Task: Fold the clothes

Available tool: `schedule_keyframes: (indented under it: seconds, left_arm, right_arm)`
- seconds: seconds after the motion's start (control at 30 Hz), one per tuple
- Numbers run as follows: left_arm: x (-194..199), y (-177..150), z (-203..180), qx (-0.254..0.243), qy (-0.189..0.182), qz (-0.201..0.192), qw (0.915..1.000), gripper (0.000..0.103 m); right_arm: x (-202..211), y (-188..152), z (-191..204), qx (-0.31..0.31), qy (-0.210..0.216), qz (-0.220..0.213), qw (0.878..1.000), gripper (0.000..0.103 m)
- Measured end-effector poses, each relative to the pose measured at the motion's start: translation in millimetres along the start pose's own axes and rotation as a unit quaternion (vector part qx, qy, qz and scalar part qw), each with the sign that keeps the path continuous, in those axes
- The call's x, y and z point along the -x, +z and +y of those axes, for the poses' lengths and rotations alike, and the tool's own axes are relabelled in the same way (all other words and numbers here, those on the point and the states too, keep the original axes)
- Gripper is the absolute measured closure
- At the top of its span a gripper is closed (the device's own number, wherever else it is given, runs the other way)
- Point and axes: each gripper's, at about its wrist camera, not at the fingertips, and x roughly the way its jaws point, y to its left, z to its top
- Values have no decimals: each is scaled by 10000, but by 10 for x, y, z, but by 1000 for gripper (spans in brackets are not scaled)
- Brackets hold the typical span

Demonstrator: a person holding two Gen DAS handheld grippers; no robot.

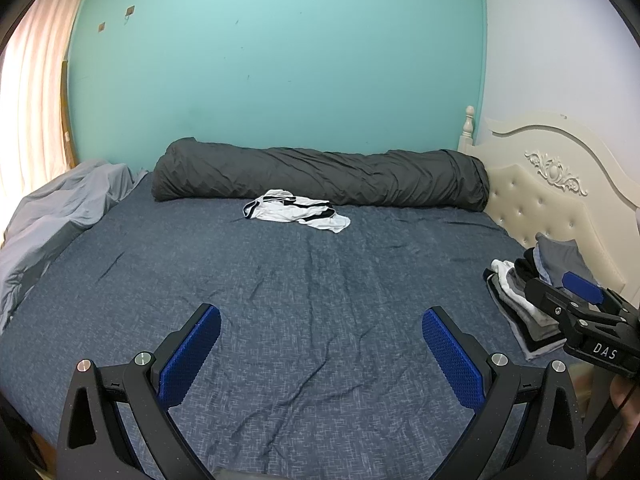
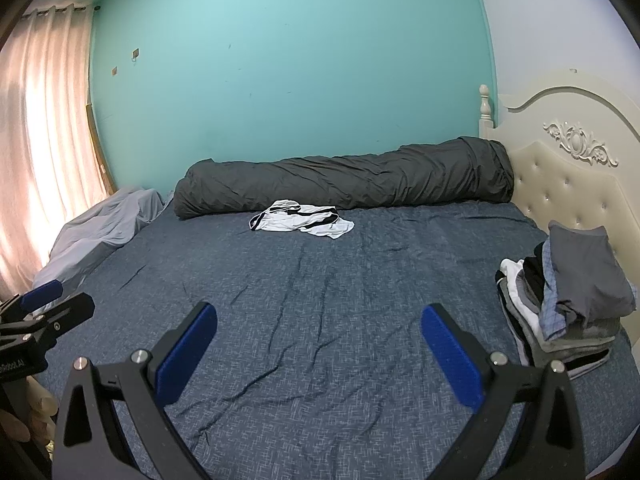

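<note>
At the far left a rumpled grey sheet (image 1: pixel 60 204) is heaped by the curtain (image 2: pixel 44 140), and the blue bedspread (image 1: pixel 320 300) runs wide and mostly bare. The left tongs (image 1: pixel 321 354) hover low over its near edge, blue pads spread wide and holding nothing. Far across the bed, just in front of the rolled dark duvet (image 1: pixel 320 178), lies the crumpled white garment with black trim (image 1: pixel 296 211) — the piece to fold, as I judge. The right tongs (image 2: pixel 319 354) hover level with the left, also spread wide and empty, pointing the same way across the bed. At the right, by the cream headboard (image 2: pixel 568 184), sits the stack of folded clothes (image 2: pixel 560 312), its top grey piece loose and slumped.

The risks, as I see them: the garment is well away from both tongs, so a long reach could snag the duvet or pinch the bedspread with the cloth. The right tongs are near the stack — a careless swing could topple it.
</note>
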Motion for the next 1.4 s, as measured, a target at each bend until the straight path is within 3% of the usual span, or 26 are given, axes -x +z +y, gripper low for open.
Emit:
schedule_keyframes:
  seconds: [0.43,0.77,1.07,1.4]
  left_arm:
    - [-126,-13,12,16,-22,50,10000,0]
    - [-674,10,114,112,60,252,9996,0]
    - [-1733,34,373,278,9,544,9981,0]
    - [-3443,224,806,607,-82,953,9936,0]
  right_arm:
    - [-93,0,-22,41,-65,57,10000,0]
    - [-510,-39,-122,55,-131,273,9995,0]
    - [-1529,-114,-309,48,-118,634,9979,0]
    - [-3397,125,-599,30,226,1001,9947,0]
